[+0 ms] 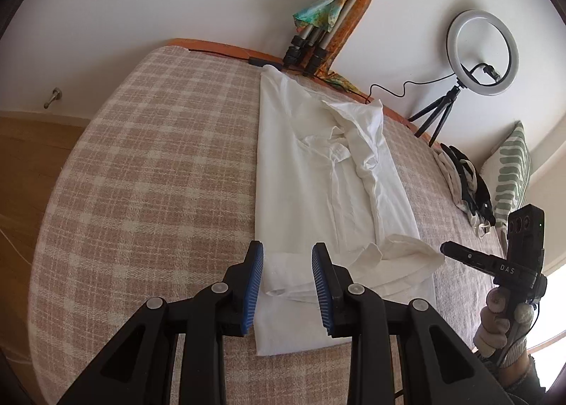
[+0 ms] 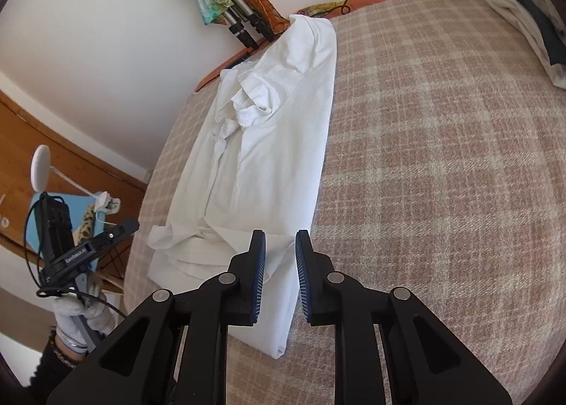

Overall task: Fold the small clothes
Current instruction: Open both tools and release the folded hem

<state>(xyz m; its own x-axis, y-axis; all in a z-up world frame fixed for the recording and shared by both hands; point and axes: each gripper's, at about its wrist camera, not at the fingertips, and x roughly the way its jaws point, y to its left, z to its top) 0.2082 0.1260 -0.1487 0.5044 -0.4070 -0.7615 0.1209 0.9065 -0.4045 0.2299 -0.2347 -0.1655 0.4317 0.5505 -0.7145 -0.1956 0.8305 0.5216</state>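
A white shirt (image 1: 318, 175) lies on the checked bedspread (image 1: 159, 175), folded lengthwise into a long strip, with a sleeve cuff doubled over at its near end. My left gripper (image 1: 287, 245) hovers over the strip's near left corner. Its jaws stand apart and the blue pads do not press the cloth seen between them. In the right wrist view, my right gripper (image 2: 280, 233) is open over the near right edge of the shirt (image 2: 269, 129). Each gripper also shows side-on in the other's view, held by a gloved hand (image 1: 495, 316).
A ring light (image 1: 483, 52) on a small tripod and a folded tripod (image 1: 318, 40) wrapped in a colourful scarf stand by the wall behind the bed. A pile of dark and white clothes (image 1: 467, 185) and a striped pillow (image 1: 511, 175) lie to the right. Wooden floor is to the left.
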